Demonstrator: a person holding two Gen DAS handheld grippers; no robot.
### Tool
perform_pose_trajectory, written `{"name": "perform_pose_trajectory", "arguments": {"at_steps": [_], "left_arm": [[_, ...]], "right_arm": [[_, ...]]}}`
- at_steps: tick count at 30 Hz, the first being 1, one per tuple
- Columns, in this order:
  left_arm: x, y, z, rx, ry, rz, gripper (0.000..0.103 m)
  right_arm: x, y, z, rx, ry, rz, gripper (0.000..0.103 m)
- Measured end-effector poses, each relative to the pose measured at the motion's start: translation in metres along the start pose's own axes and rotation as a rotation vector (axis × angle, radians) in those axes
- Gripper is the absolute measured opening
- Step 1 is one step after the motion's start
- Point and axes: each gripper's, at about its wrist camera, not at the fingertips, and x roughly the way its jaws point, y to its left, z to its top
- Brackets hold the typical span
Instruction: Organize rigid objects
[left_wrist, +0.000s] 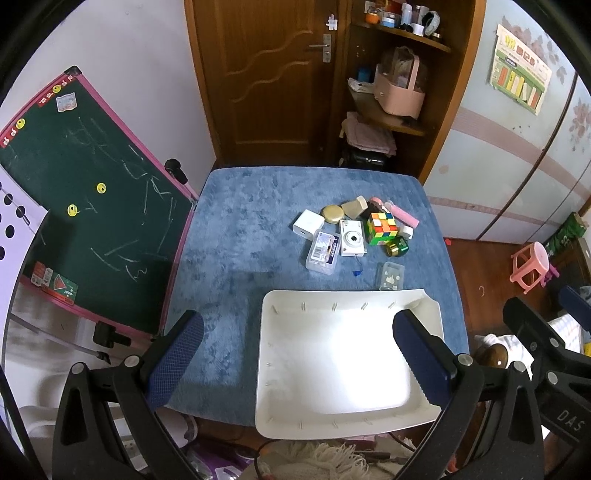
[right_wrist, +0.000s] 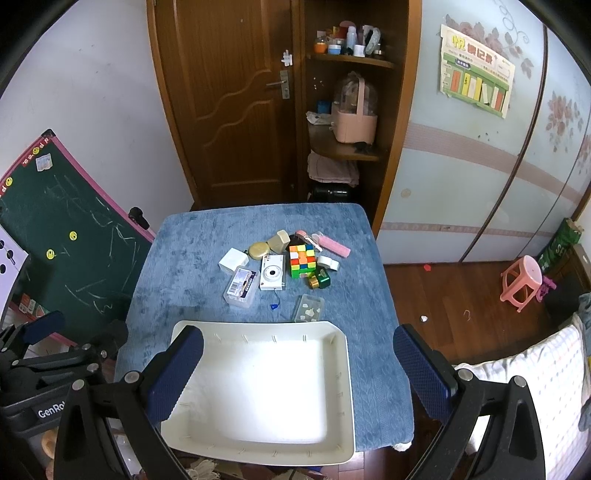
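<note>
None of the clustered objects (right_wrist: 280, 266) sits in the white tray (right_wrist: 343, 373) yet; left gripper (left_wrist: 295, 362) and right gripper (right_wrist: 295, 365) hover spread and empty.

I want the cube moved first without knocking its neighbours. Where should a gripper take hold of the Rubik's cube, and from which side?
Probably from above, closing on the left and right faces near the top of the Rubik's cube. It stands taller than the white camera on its left and the green jar at its front right corner, so its upper edges are free. Its flat parallel faces suit the pads. Both grippers are open.
</note>
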Motion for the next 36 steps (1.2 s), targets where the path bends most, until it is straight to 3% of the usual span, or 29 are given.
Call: {"name": "perform_pose_trajectory", "arguments": {"at_steps": [36], "left_arm": [[-0.0024,-0.001,0.0016,0.001,0.0,-0.004,0.102]], "right_arm": [[0.0063,0.0011,-0.0032,-0.002,0.021,0.009,0.103]]}}
